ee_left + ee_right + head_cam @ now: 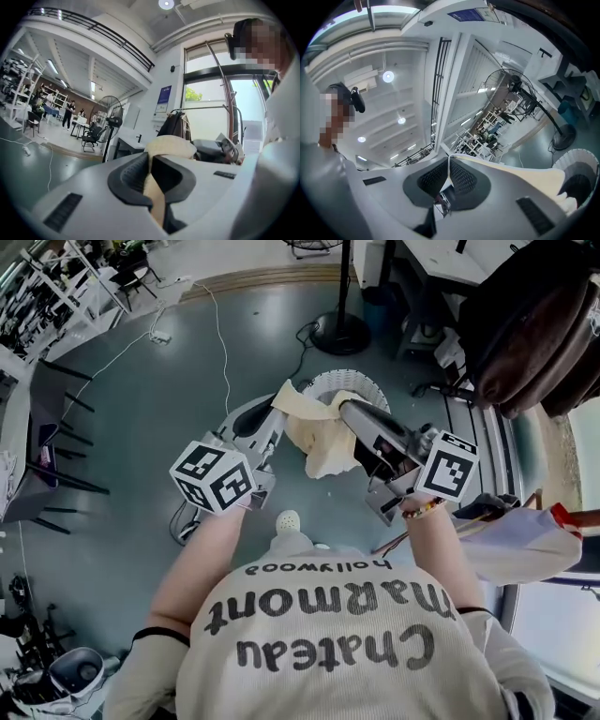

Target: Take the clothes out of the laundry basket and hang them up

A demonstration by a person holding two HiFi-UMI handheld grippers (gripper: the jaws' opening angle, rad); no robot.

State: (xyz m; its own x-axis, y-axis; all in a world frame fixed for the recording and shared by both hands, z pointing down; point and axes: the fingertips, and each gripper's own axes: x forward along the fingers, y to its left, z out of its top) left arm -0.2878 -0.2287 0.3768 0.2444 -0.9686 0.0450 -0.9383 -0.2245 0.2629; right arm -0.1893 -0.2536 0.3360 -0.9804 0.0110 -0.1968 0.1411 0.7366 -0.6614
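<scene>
the person stands over the white laundry basket (361,382), which sits on the floor at twelve o'clock from them. one pale cream garment (323,442) is already up out of it, strung in the air between the two tools. the left gripper (150,161) is pressed together on a fold of that cream cloth: the fabric runs down through its dark pads and bulges out past the tips. the right gripper (449,161) is pinching a thin edge of the same garment, and from there the cloth stretches away toward the basket, at four o'clock in its own view.

so i'd say the lifting-out step is done for this piece, and the spreading and hanging is now in hand. dark brown clothes (530,324) already hang at two o'clock. at about three o'clock, by the person's right forearm, there's what looks like a wooden hanger (487,514) with something pale beside it, though it's too cramped at that edge for me to be sure.

next, i reckon, both grips need to hold while the garment is carried to the right. it has to come clear of the basket rim and be opened wide enough to find a shoulder or neck line before it goes on anything.
</scene>
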